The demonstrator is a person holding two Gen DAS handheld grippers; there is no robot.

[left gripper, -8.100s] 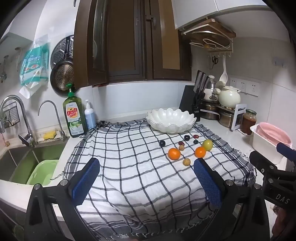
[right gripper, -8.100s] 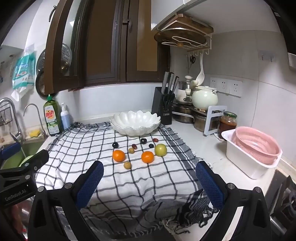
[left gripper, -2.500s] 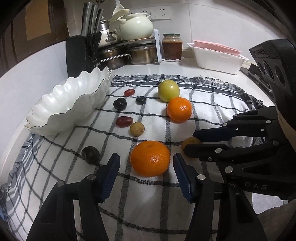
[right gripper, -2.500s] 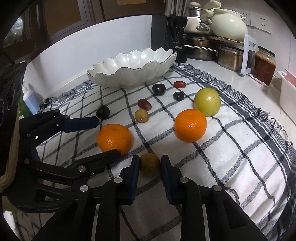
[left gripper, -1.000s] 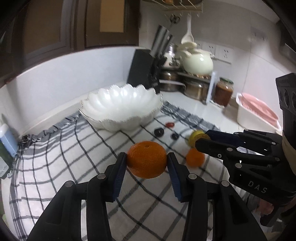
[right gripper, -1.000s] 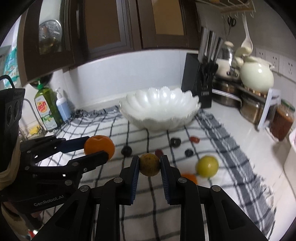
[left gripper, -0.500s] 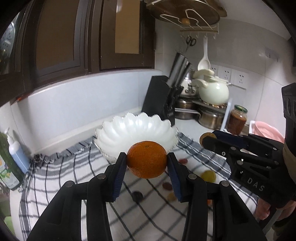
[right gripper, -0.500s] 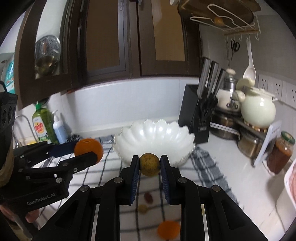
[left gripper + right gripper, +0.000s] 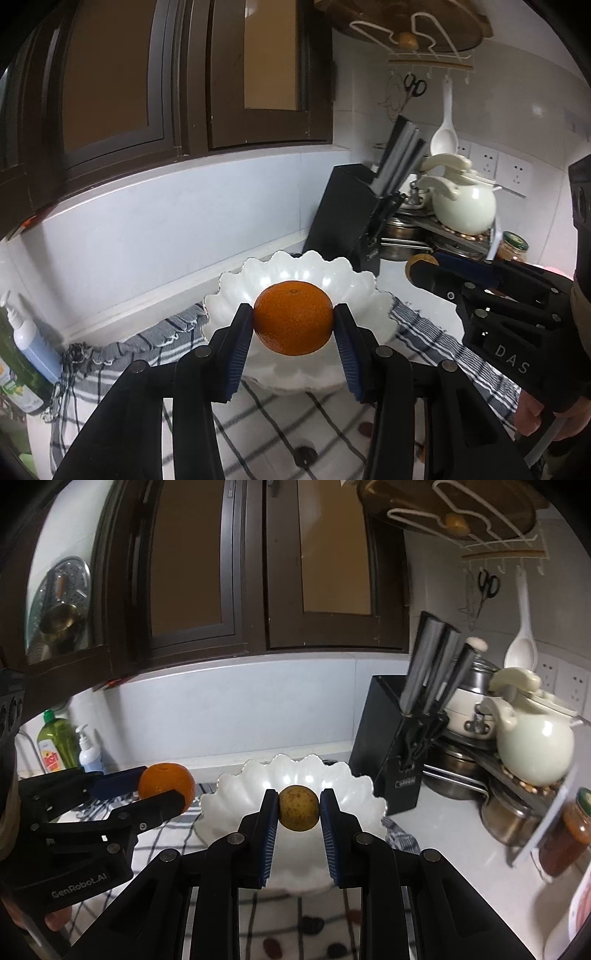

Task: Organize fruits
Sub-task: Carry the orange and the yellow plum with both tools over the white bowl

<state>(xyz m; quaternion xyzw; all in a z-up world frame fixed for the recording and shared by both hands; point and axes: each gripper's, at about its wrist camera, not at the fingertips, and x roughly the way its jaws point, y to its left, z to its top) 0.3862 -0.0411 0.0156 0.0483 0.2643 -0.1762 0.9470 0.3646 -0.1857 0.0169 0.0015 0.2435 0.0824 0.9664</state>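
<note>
Left gripper (image 9: 293,318) — black plastic frame, blue ribbed pads (image 9: 240,343), closed on an orange (image 9: 293,316): round, glossy, finely pitted peel, small stem dimple on top. Held clear of the counter, in front of and above the near rim of the bowl in the left wrist view; pointed forward and somewhat downward.

Right gripper (image 9: 298,808) — same black frame and blue ribbed pads (image 9: 269,830), clamped tight on a small round fruit (image 9: 298,808): dull yellow-brown, speckled, matte skin. Likewise held aloft before the bowl, tilted slightly down, just to the right of the left gripper, roughly parallel with it.

Bowl (image 9: 236,794) — white, glossy, scalloped petal-shaped rim, wide and shallow; resting on the far part of the cloth, interior bare where visible.

Cloth (image 9: 258,428) — white woven fabric with a dark check, fringed grey-striped edge, rumpled at the far left. Small dark and reddish fruits (image 9: 310,925) on it, near, below the grippers; blurred, kinds unclear.

Knife block (image 9: 391,753) — black, angular, metal handles slanting up to the right, just right of the bowl.

Pot (image 9: 532,738) — pale cream, rounded, glazed, on a metal rack at far right, above steel pans.

Jar (image 9: 565,834) — glass, reddish-brown contents, green lid, right edge.

Dish soap bottle (image 9: 55,746) — green, translucent, far left, beside a white pump bottle (image 9: 88,755).

Cabinet doors (image 9: 258,565) — dark brown wood frames with panels, above a pale backsplash.

Fingers (image 9: 532,413) of a hand gripping the right gripper's handle at the lower right of the left wrist view.
</note>
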